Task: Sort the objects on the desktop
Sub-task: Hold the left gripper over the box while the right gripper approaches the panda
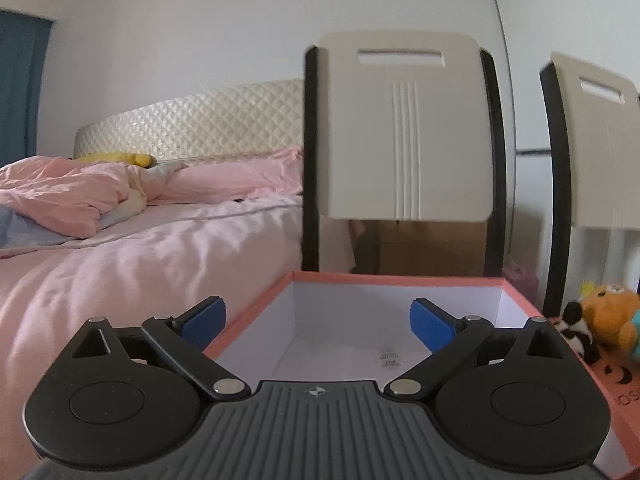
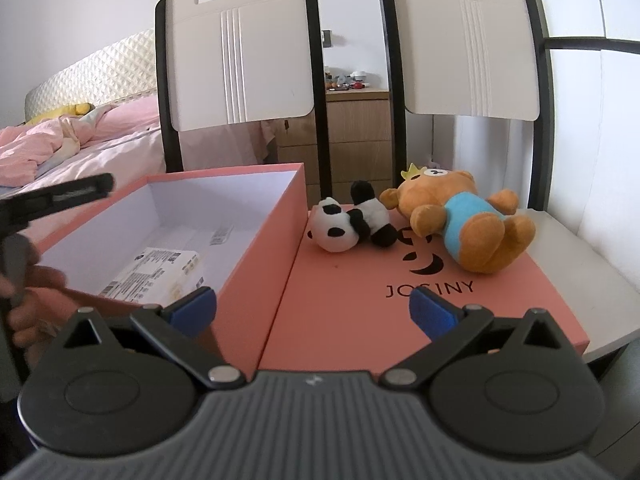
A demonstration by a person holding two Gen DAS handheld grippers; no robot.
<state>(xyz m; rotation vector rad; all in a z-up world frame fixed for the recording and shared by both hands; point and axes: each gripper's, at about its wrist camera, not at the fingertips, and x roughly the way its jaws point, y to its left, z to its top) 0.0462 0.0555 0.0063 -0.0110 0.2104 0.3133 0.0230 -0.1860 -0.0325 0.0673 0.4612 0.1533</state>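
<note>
- Fingers of the left gripper (image 1: 318,322), tipped with blue pads, are spread wide and hold nothing; they hang over the near end of the open salmon-pink cardboard box (image 1: 400,277) with white inner walls.
- Fingers of the right gripper (image 2: 312,312) are likewise spread apart and empty, straddling the box's right wall and the flat salmon-pink lid (image 2: 360,280) printed "JOSINY" that lies just beside it.
- White printed packet (image 2: 160,272) lies on the box floor, at its near end, just ahead of the right gripper's left finger.
- Small black-and-white plush panda (image 2: 348,224) lies on the lid's far part, well ahead of the right fingers.
- Orange plush bear with a blue shirt and yellow crown (image 2: 460,220) lies on its back, touching the panda's right side.
- Two cream chair backs (image 2: 240,60) with black frames stand behind; a bed with pink bedding (image 1: 140,248) lies to the left.
</note>
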